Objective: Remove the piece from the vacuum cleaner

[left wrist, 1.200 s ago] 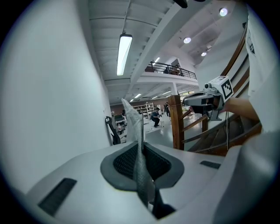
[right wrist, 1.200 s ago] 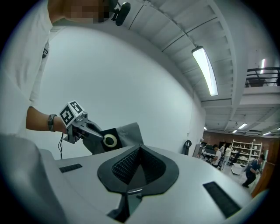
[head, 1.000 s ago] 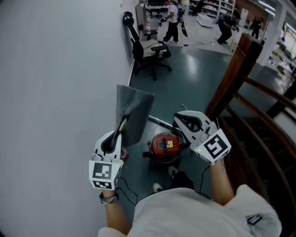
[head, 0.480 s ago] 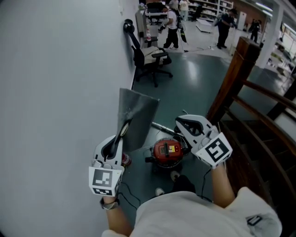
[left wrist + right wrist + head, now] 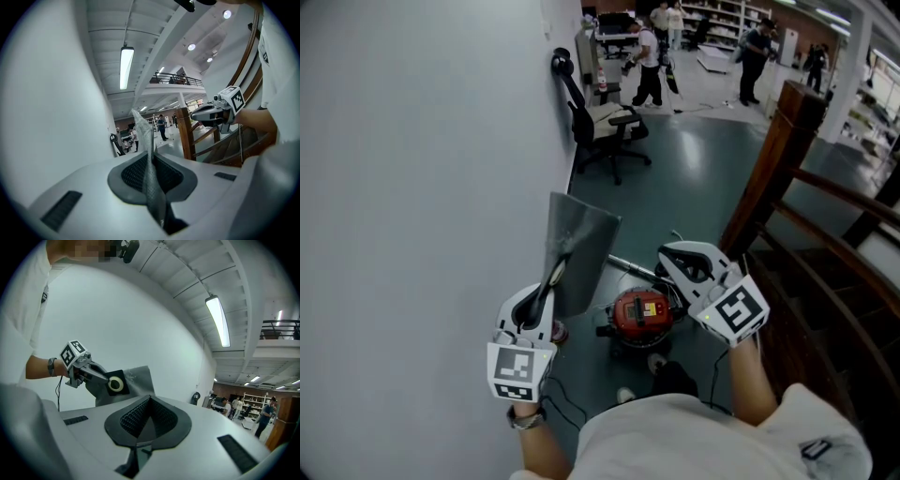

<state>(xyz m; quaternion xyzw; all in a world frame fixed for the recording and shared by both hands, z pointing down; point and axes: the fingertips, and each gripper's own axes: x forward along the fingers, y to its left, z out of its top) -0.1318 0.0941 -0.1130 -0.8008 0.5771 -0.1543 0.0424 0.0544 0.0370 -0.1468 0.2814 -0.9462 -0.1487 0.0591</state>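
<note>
While the left gripper [image 5: 555,269] held the grey dust bag [image 5: 578,246] raised above the red vacuum cleaner [image 5: 641,313] on the floor, its jaws were pinched almost together on the bag's lower edge; the right gripper [image 5: 666,253] was fully closed on nothing. The bag appeared light, limp and thin-walled (likely to tear or spill if crushed); the stiffer black collar [image 5: 116,383] was judged the sounder hold. The right gripper view showed that collar with its pale ring, which the head view did not; the left gripper view showed the fabric edge-on between the pads.
</note>
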